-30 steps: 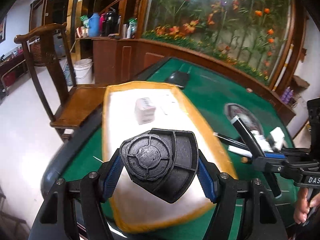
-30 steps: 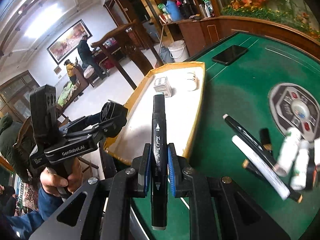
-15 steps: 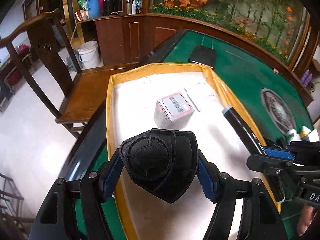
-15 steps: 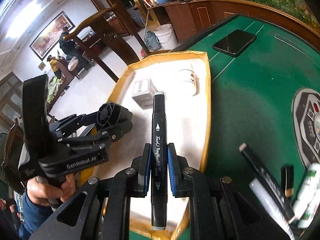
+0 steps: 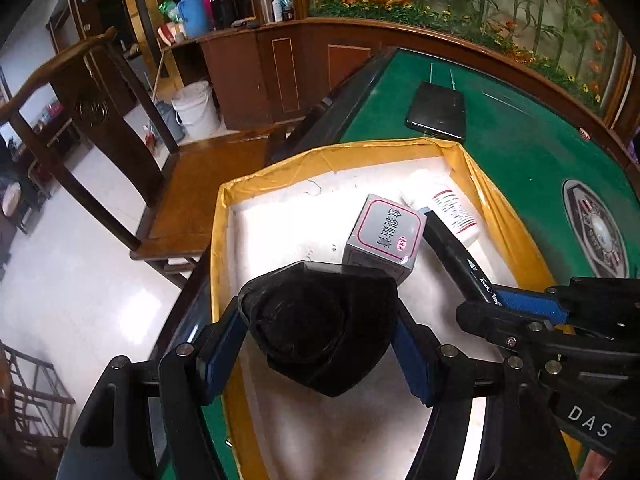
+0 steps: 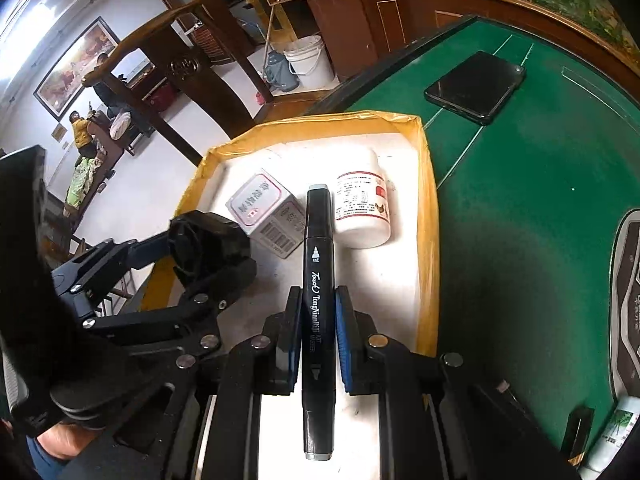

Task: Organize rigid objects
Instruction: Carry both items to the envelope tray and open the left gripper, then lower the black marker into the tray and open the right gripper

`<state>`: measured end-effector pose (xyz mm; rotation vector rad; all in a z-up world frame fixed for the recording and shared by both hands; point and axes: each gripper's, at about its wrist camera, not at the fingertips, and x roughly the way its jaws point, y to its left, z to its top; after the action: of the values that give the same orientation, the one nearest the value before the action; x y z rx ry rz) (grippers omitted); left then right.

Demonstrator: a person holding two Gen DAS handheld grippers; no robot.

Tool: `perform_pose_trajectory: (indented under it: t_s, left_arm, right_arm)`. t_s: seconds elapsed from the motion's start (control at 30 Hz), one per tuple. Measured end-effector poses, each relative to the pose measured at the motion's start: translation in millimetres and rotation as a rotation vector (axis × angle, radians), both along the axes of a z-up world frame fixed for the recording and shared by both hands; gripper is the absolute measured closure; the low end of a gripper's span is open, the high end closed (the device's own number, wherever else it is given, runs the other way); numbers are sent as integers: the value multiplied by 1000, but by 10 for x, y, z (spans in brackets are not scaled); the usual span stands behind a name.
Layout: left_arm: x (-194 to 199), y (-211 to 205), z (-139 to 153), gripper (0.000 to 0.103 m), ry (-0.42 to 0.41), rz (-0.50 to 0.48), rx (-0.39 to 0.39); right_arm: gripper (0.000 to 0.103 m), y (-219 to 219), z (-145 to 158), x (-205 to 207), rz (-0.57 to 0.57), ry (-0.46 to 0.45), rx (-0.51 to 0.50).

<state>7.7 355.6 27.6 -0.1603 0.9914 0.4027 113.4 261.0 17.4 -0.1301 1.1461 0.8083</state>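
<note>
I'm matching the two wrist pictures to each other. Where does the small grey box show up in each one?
Left wrist: the grey box sits just above centre, inside the yellow tray, behind the black part held in the left tongs.
Right wrist: the grey box lies left of centre, left of the marker.
Shared landmark: the white bottle beside it.

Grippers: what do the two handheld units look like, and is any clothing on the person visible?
Both are black, angular frames with silver rivets at the linkages and blue pads lining the fingers. The right gripper shows white letters "DAS" on its body. The left gripper has a bulky black handle. A blue sleeve shows below the hand on that handle. No cables are visible.
</note>
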Motion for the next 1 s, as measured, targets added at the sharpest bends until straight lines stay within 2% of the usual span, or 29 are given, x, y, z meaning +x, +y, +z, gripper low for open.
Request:
perform_pose_trajectory:
  t_s: [0.6,0.83,1.0]
  left_arm:
    - [-77,69,94,25,-53,-7,-87]
    - [-209,-6,185,25,-88,-9,-107]
    - [-353,-121,300,25,-138,-20,-128]
  right_arm:
    - [86,2,6,11,17,-19,5]
    - [85,-100,98,-69,18,-27,39]
    - [84,-334,195,-170,12,-12,105]
